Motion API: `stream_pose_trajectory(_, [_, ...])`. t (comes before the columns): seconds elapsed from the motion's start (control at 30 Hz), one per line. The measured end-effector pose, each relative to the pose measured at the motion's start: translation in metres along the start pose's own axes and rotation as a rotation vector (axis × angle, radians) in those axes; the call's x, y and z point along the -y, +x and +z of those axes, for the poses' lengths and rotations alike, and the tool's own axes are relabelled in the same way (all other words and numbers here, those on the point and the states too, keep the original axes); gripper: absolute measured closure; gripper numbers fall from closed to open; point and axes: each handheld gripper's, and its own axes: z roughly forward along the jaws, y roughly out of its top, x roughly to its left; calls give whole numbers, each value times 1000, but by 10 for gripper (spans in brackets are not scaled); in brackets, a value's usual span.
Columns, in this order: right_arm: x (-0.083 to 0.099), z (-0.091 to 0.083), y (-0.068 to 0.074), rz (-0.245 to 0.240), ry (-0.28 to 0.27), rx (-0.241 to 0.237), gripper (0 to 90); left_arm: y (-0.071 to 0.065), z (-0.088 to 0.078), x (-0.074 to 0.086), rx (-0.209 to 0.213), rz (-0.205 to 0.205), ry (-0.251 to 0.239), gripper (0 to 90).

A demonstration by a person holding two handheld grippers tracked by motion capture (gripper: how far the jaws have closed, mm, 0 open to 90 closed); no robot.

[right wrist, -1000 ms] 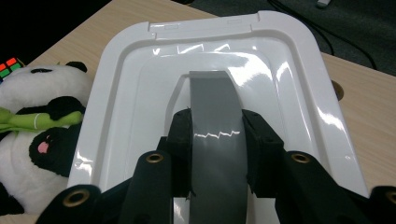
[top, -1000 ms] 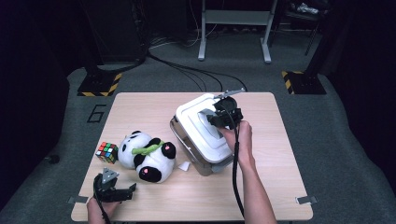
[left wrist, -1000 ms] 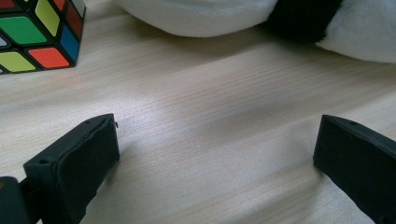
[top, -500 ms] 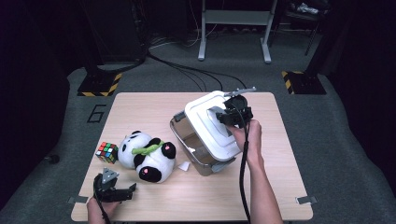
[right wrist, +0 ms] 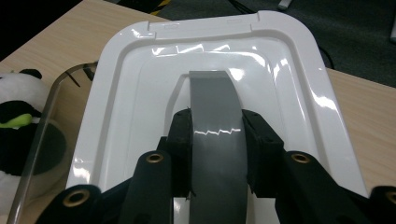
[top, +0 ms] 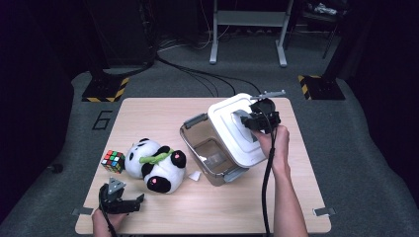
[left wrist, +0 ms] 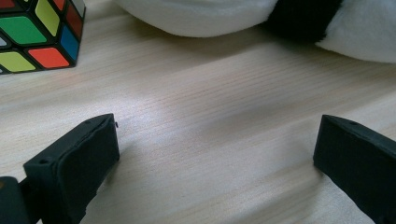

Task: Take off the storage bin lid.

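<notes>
While our right hand-held gripper (right wrist: pixel 217 135) clamps the grey handle (right wrist: pixel 215 102) of the white lid (top: pixel 236 129), our left hand-held gripper (left wrist: pixel 217 154) rests open on the tabletop (left wrist: pixel 224 93)

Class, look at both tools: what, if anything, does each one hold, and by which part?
The right tool is shut on the white lid by its grey handle. The left tool is open and holds nothing.

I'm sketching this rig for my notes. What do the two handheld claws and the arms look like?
Both claws, left and right, are black with blocky two-part jaws. The left carries a grey three-cornered plate; a black cable trails from the right along a forearm with no sleeve.
</notes>
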Motion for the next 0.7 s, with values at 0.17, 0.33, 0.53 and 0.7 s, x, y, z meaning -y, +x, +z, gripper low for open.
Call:
stream_pose_trajectory(0.17, [1, -4, -11, 21, 4, 22, 668, 0, 0, 0, 0, 0, 0, 1])
stream_pose_trajectory(0.33, [2, -7, -23, 31, 4, 47, 667, 0, 0, 0, 0, 1, 0, 2])
stream_pose_trajectory(0.53, [5, -7, -40, 52, 8, 76, 667, 0, 0, 0, 0, 0, 0, 2])
stream_pose_trajectory(0.7, [8, -2, -54, 77, 20, 93, 668, 0, 0, 0, -2, 2, -4, 2])
